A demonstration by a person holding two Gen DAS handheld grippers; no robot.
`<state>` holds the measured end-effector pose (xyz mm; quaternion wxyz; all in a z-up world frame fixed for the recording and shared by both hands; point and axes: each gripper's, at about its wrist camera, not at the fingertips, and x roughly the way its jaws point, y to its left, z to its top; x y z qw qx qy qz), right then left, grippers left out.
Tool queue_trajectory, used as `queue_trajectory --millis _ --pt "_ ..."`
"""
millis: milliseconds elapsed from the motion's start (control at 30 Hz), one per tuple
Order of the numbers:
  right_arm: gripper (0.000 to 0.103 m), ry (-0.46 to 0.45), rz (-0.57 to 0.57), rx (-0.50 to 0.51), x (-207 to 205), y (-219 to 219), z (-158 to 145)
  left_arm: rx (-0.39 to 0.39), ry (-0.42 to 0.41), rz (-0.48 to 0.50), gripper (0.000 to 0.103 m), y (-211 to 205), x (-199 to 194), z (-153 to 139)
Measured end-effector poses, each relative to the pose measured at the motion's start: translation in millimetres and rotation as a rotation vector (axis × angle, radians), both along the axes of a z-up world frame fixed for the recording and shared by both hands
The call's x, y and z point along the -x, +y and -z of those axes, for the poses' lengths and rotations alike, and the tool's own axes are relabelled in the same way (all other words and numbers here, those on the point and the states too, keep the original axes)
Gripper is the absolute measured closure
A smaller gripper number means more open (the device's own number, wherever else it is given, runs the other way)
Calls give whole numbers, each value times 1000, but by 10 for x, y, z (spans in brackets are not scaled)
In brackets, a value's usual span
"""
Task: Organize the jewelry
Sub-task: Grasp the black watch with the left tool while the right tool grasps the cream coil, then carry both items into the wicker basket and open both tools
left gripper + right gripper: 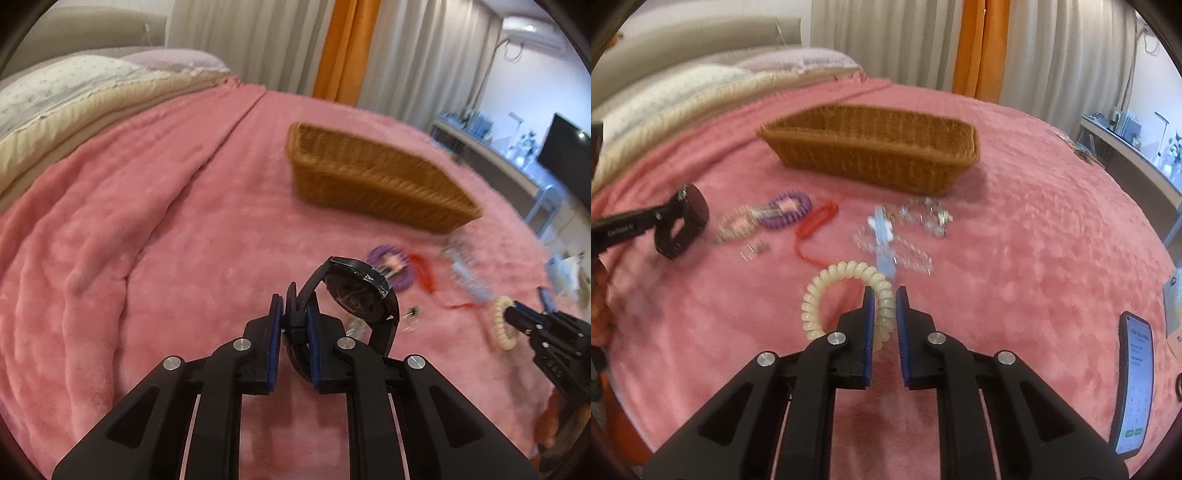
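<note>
**Watch and coil bracelet each clamped, above pink bed**

Black watch point(356, 295) pinched by its strap between the blue pads of the left tool point(295, 314), jaws nearly closed on it, case tilted with its back toward the camera, lifted clear of the pink blanket point(147, 221). Cream coil bracelet point(846, 299) gripped on its right side by the right tool point(884, 306), jaws narrowed around the coil, the loop hanging out to the left of the fingers.

Scattered on the blanket beyond: purple coil bracelet point(788, 208) touching a clear beaded piece point(738, 223), red cord point(816, 221) just beside them, pale blue strip point(882, 236) lying across clear bracelets point(908, 254), a cluster of small silver pieces point(927, 218) near the basket. All blurred, so finer detail hard to tell.

Wicker basket point(871, 147) farther back on the bed, long and rectangular, well apart from both tools; nothing visible inside from the right wrist view.

Pillows point(74, 85) at the head of the bed to the left, grey and orange curtains point(340, 48) behind, a lit phone point(1134, 384) at the blanket's right edge.
</note>
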<state>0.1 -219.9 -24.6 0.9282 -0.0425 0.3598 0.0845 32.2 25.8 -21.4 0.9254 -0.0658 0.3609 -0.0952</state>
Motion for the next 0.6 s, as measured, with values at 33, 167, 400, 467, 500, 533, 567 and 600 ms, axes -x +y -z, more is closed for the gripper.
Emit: queue_trajectory --millis 33,167,400,467,500,533,567,600 --pt "93 -18 0 -3 9 7 -69 5 -9 3 92 -15 5 -66" --pt "93 -100 -4 -12 -93 34 -457 24 -54 30 92 -105 -64 -337" --pt "93 -160 18 -29 -708 6 -855 14 -119 64 92 -380 -517 -747" --pt "93 -153 30 -44 -1014 -9 -901 8 -125 71 92 -483 -751 -818" --pt "93 -146 36 -50 -1107 -11 -902 9 -124 73 92 -516 -819 -832" --pt "93 -132 44 -59 -1284 -16 -897 12 -118 78 92 -566 -955 -847" --pt "93 -123 47 -65 -1392 -23 -885 14 -113 82 92 -597 -1051 -851" --pt "93 -113 50 -69 -1510 -26 -869 13 -109 86 92 -634 -1150 -851"
